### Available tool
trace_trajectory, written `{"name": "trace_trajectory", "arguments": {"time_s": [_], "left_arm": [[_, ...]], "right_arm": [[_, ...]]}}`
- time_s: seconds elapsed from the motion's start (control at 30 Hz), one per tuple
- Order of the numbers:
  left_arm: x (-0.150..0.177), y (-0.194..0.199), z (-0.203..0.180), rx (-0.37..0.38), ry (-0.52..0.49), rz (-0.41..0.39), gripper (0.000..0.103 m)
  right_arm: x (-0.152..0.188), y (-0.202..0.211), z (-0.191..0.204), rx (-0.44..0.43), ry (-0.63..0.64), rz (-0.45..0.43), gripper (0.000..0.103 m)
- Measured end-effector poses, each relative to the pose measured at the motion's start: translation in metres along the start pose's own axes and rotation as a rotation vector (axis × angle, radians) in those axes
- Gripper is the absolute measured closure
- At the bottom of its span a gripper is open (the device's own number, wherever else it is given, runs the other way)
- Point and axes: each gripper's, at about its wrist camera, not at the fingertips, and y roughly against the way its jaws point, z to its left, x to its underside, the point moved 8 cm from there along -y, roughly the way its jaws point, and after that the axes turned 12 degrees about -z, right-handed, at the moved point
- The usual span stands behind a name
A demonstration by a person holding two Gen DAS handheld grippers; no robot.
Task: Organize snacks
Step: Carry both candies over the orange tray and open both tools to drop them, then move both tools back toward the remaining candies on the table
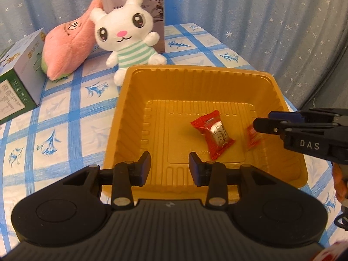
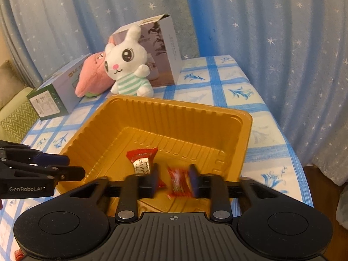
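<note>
A gold plastic tray (image 1: 195, 67) (image 2: 178, 103) sits on the blue-checked tablecloth. One red-wrapped candy (image 1: 215, 135) (image 2: 141, 163) lies flat on the tray floor. A second red candy (image 2: 178, 181) (image 1: 252, 139) is blurred between the fingers of my right gripper (image 2: 174, 179), and gaps show on both sides of it, so the pads do not press it. That gripper is open over the tray's right part; its tips also show in the left wrist view (image 1: 262, 126). My left gripper (image 1: 169, 165) (image 2: 75, 168) is open and empty at the tray's near-left rim.
Behind the tray sit a white bunny plush (image 1: 125, 37) (image 2: 127, 65), a pink plush (image 1: 67, 47) (image 2: 93, 78), a grey box (image 1: 156, 6) and a green-ended box (image 1: 17, 74) (image 2: 54, 95). A starred blue curtain (image 1: 261, 21) hangs at the back.
</note>
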Motion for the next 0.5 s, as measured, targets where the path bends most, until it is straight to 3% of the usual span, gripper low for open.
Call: {"name": "trace_trajectory", "arguments": {"time_s": [0.07, 0.5], "left_arm": [[0.002, 0.006, 0.004, -0.002, 0.015, -0.005, 0.067], [0.025, 0.077, 0.023, -0.011, 0.045, -0.046, 0.067]], "right_arm": [[-0.001, 0.003, 0.002, 0.003, 0.000, -0.018, 0.051], [0.012, 0.063, 0.022, -0.029, -0.022, -0.029, 0.048]]}}
